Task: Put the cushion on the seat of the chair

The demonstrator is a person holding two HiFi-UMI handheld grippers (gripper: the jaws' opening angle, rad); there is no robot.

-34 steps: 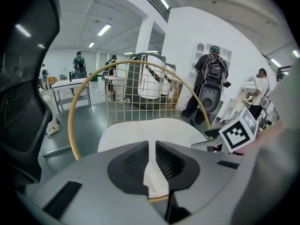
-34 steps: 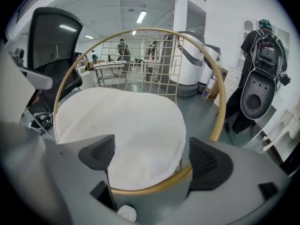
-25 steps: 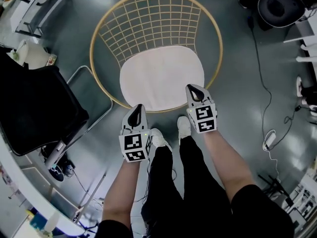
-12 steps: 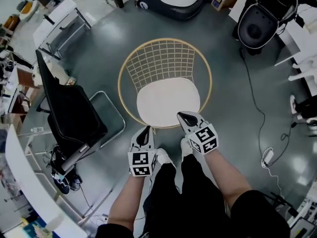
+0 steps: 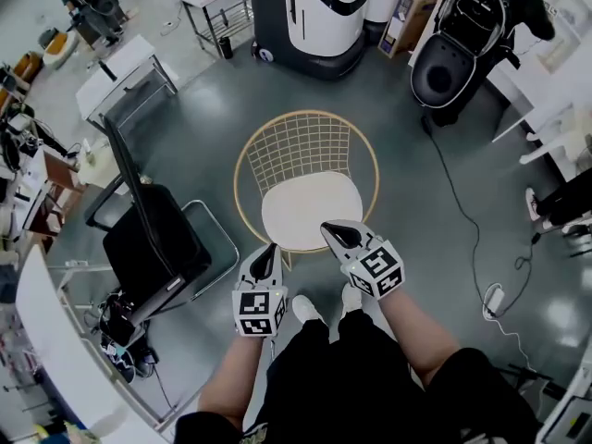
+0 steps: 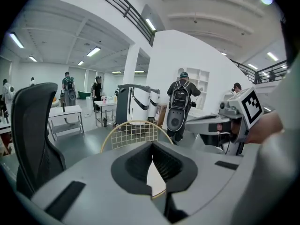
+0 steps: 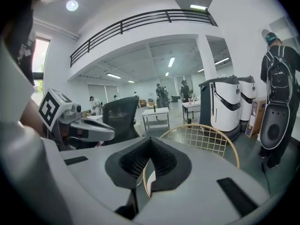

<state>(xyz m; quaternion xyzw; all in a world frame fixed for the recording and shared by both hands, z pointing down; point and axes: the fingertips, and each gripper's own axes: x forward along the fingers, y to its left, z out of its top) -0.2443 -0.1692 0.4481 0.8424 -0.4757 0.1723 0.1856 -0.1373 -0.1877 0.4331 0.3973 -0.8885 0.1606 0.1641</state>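
1. We see the cushion [image 5: 310,213] just below the middle of the head view. It is a pale cream pad with rounded corners, wider than it is deep.
2. We find it lying flat on the seat of the chair [image 5: 301,148], covering most of the seat, with its lower edge close to the front rim.
3. We see the chair as a round golden hoop standing upright. Its back is thin golden wire in a square grid.
4. We note the grid back fills the upper half of the hoop in the frame, and the cushion fills the lower half.
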